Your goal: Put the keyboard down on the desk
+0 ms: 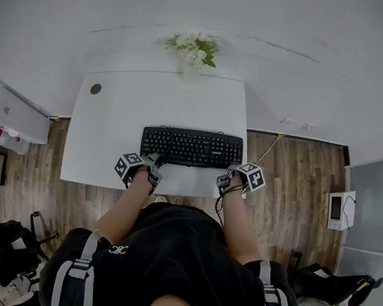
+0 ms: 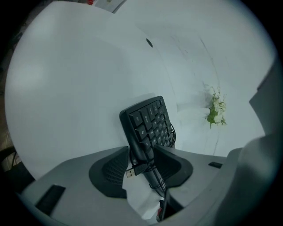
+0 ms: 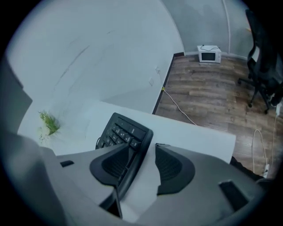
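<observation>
A black keyboard (image 1: 192, 147) lies flat on the white desk (image 1: 115, 125), near its front edge. My left gripper (image 1: 153, 161) stands at the keyboard's front left corner, my right gripper (image 1: 230, 177) at its front right corner. In the left gripper view the keyboard's end (image 2: 148, 121) sits between the open jaws (image 2: 141, 154), with a gap at the left pad; its cable and USB plug (image 2: 131, 172) hang there too. In the right gripper view the keyboard's other end (image 3: 126, 130) lies against the left pad of the open gripper (image 3: 148, 152), clear of the right pad.
A vase of white flowers (image 1: 192, 52) stands at the desk's far edge, and a round cable hole (image 1: 96, 89) sits far left. A white box (image 1: 16, 116) is left of the desk. On the wooden floor at the right are a small white appliance (image 1: 340, 208) and a black chair (image 3: 263, 66).
</observation>
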Motion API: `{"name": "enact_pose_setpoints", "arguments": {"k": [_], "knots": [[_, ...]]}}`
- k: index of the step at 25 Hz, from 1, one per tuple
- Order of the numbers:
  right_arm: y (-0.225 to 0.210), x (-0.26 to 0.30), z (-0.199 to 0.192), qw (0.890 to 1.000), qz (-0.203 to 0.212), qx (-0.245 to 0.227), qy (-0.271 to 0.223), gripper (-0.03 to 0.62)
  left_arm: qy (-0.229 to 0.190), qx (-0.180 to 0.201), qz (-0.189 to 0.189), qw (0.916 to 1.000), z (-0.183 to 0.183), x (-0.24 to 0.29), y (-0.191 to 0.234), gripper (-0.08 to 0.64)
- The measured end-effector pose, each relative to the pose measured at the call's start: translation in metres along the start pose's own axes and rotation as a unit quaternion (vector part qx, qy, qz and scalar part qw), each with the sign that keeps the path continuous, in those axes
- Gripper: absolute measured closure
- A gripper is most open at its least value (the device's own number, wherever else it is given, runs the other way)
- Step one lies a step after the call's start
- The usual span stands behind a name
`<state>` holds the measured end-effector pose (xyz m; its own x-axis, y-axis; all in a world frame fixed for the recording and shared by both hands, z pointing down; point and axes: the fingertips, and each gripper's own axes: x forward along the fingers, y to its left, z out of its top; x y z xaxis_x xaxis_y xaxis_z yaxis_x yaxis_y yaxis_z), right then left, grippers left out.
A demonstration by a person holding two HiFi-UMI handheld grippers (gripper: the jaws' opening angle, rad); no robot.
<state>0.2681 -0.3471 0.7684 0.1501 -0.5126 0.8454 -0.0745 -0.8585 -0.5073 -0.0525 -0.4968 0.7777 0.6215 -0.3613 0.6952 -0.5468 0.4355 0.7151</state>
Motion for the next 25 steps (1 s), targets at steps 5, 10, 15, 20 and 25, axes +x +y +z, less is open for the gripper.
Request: {"name": "enact_pose_setpoints", "arguments": {"k": [5, 10, 15, 20, 25], "knots": [[-0.012, -0.006, 0.0, 1.0, 0.01, -0.017, 0.008, 0.487, -0.032, 0.007, 0.034, 0.9989, -0.004, -0.018, 0.018, 0.379], [-0.009, -0.011, -0.008, 0.997, 0.049, -0.062, 0.019, 0.591, -0.042, 0.025, 0.042, 0.9979, -0.019, -0.03, 0.027, 0.558], [0.006, -0.017, -0.018, 0.984, 0.107, -0.139, 0.023, 0.59, -0.049, 0.079, 0.029, 0.9953, -0.033, -0.036, 0.011, 0.559], [0.037, -0.044, -0.013, 0.941, 0.153, -0.299, -0.04, 0.589, -0.085, 0.255, 0.019, 0.963, -0.037, -0.049, -0.033, 0.559], [0.095, -0.09, -0.011, 0.874, 0.219, -0.416, -0.125, 0.589, -0.167, 0.435, -0.017, 0.8847, -0.04, -0.074, -0.106, 0.56]]}}
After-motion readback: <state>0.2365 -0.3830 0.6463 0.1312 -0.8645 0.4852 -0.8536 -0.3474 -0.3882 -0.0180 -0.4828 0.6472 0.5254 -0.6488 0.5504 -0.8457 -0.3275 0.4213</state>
